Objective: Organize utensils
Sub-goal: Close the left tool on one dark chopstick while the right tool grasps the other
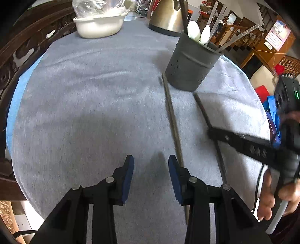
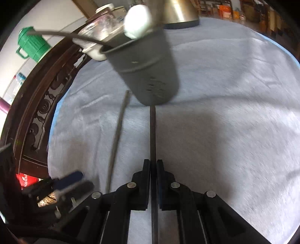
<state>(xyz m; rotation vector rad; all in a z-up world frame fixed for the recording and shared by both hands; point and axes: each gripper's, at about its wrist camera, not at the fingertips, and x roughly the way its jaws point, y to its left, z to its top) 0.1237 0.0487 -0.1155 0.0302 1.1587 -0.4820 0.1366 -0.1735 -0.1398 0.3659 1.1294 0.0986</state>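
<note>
**Right gripper pinches one chopstick; its twin waits beside the left**

Two long, thin dark chopsticks lie on the grey cloth-covered table (image 1: 93, 84), both running from the near edge toward the dark grey perforated cylindrical utensil holder (image 1: 191, 65) at the far right. The right one (image 2: 152, 135) is clamped between the narrow, closed jaws of the right gripper (image 2: 153, 167), held along its length, probably so it can be tipped upright into the holder. The left chopstick (image 1: 173, 120) lies free, just beside the right-hand finger of the left gripper (image 1: 151, 163), whose jaws stand partly open over bare cloth with nothing between them.

The holder already carries white spoons (image 1: 198, 32) and several pale sticks, though blur makes them hard to identify. Farther off stand a white plastic basin (image 1: 99, 24) holding a crumpled clear bag, and a metal kettle (image 1: 166, 15).
</note>
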